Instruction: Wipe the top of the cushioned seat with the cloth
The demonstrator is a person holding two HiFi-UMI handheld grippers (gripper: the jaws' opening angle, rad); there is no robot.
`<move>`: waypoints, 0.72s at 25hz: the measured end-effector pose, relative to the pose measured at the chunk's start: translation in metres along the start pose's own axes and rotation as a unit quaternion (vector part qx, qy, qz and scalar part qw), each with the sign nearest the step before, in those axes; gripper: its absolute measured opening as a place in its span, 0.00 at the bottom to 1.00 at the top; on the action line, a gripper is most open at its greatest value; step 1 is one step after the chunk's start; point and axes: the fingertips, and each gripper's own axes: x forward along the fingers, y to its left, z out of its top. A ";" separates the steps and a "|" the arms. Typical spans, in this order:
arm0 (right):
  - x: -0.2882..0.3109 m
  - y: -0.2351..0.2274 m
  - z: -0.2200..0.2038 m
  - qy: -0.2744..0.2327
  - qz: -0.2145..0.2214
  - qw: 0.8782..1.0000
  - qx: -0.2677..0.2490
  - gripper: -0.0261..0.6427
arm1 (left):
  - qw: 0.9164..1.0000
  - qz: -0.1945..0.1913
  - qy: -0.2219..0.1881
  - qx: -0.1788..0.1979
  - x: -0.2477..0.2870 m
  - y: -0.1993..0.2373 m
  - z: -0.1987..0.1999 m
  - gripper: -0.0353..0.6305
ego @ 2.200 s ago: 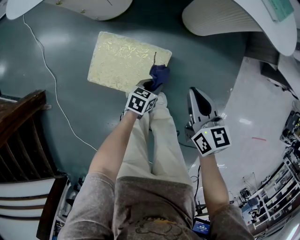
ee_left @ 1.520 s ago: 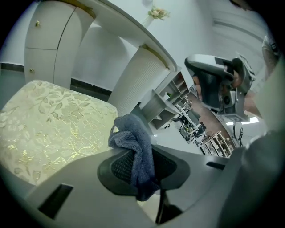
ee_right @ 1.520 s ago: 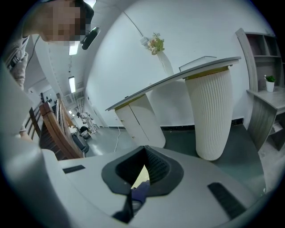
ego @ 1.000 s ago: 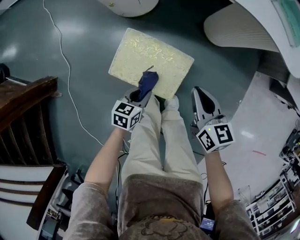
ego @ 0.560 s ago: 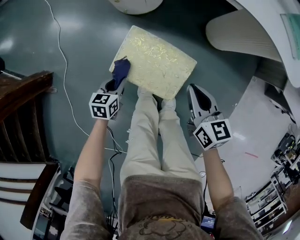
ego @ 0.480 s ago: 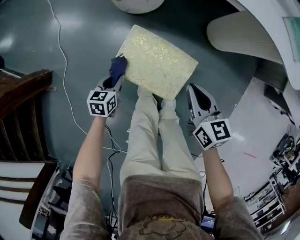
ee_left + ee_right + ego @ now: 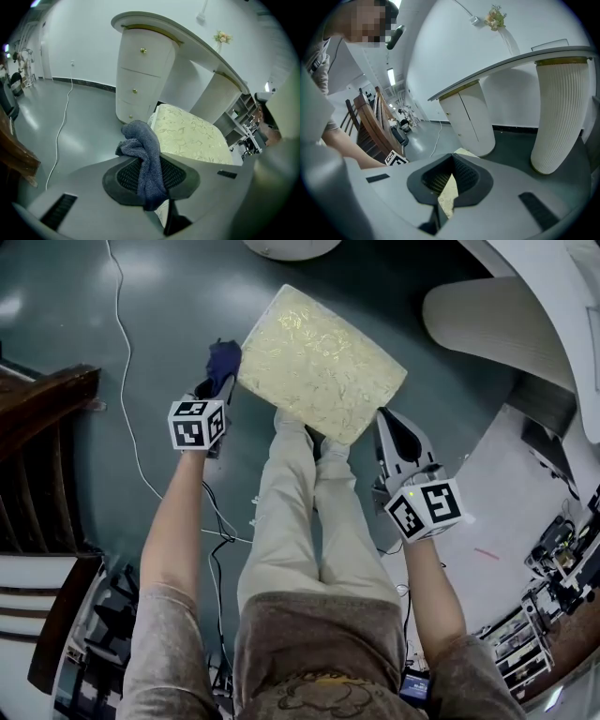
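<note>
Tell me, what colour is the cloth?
Dark blue. The cloth shows best in the left gripper view.

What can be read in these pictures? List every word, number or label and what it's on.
None legible.
Black-and-white square markers on the left gripper and right gripper: patterns, no lettering.
Dark print on the person's brownish shirt: too blurred to read.
Small blue-lit screen at the head view's bottom edge: too small to read.
Pale gold floral cushioned seat and dark blue terry cloth: no text.
</note>
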 end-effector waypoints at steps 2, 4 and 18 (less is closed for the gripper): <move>0.005 0.001 0.001 0.001 0.002 1.000 -0.002 0.05 | 1.000 0.000 -0.002 -0.013 0.005 0.003 -0.002 0.19; 0.010 0.002 0.001 0.002 0.003 1.000 -0.002 0.05 | 1.000 0.000 -0.002 -0.017 0.009 0.005 -0.004 0.19; 0.020 0.010 0.001 0.003 0.010 1.000 0.002 0.05 | 1.000 -0.010 -0.020 -0.018 0.011 -0.009 0.000 0.19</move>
